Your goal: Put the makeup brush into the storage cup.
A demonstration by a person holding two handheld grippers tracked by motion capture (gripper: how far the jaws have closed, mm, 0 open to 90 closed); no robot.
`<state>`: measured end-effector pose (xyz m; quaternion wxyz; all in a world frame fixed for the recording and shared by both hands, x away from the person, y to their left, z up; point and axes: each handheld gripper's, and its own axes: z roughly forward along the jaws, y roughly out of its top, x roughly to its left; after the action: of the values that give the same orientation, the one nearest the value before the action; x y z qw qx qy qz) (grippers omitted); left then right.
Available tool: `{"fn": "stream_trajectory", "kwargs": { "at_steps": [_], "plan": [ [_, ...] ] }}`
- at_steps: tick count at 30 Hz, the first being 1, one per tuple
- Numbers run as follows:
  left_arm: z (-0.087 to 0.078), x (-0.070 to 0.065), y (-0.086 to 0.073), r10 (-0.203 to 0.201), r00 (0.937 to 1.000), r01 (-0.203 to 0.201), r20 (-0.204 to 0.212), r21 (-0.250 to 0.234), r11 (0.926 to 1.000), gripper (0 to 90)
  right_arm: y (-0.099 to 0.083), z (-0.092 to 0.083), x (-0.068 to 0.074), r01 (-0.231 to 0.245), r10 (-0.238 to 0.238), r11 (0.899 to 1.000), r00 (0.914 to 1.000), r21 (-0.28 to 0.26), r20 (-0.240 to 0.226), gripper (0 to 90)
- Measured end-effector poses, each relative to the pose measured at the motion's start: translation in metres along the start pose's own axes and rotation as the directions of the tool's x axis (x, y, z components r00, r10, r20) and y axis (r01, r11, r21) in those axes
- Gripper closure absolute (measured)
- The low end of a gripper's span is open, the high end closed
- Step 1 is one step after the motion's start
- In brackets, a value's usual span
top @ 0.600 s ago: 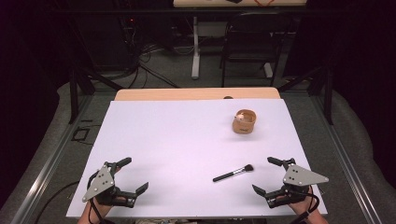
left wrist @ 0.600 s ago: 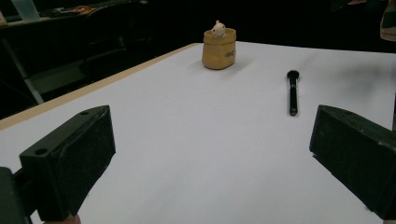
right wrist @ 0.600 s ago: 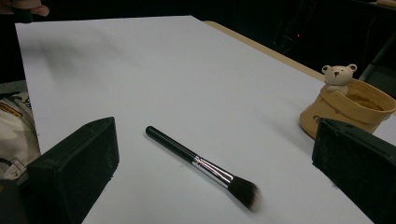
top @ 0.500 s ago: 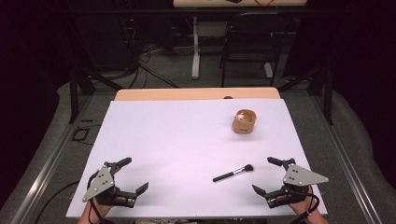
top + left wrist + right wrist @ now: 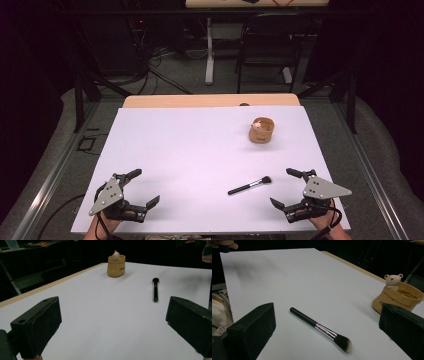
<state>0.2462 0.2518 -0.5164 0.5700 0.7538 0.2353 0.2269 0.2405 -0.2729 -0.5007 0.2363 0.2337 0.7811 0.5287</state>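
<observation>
A black-handled makeup brush (image 5: 249, 186) lies on the white table cover (image 5: 200, 145), bristles toward the right; it also shows as the brush (image 5: 320, 329) and brush (image 5: 155, 289). A tan pot with a small bear figure on its rim (image 5: 262, 131) stands at the back right, seen as the pot (image 5: 116, 265) and pot (image 5: 399, 298). My left gripper (image 5: 141, 187) rests open at the near left corner. My right gripper (image 5: 285, 187) rests open at the near right, a short way right of the brush. Both hold nothing.
The table's wooden far edge (image 5: 210, 100) shows beyond the white cover. Behind the table stand a chair (image 5: 265, 50) and a desk leg (image 5: 208, 55), with cables on the floor. Metal rails (image 5: 55, 165) run along both sides.
</observation>
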Motion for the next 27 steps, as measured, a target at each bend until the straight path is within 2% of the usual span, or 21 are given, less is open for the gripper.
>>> {"fn": "stream_trajectory", "kwargs": {
  "at_steps": [4, 12, 13, 27],
  "plan": [
    [0.001, -0.001, 0.001, 0.003, 1.0, -0.003, -0.006, 0.004, 1.0, 0.0, 0.0, 0.0, 0.0, 0.0, 0.0, 1.0, 1.0, 0.002, 0.001, 0.3],
    [0.009, -0.006, 0.003, 0.016, 0.9995, -0.016, 0.026, 0.004, 0.9999, 0.0, 0.0, 0.0, 0.0, 0.002, -0.002, 1.0, 1.0, 0.004, 0.001, 0.3],
    [0.009, -0.007, 0.004, 0.019, 0.9996, -0.019, 0.019, 0.008, 0.9998, 0.0, 0.0, 0.0, 0.0, 0.002, -0.002, 1.0, 1.0, 0.004, 0.001, 0.3],
    [0.022, -0.006, 0.008, 0.025, 0.9978, -0.025, 0.061, 0.002, 0.9997, 0.0, 0.0, 0.001, 0.0, 0.0, 0.0, 1.0, 1.0, 0.008, 0.003, 0.5]
  ]
}}
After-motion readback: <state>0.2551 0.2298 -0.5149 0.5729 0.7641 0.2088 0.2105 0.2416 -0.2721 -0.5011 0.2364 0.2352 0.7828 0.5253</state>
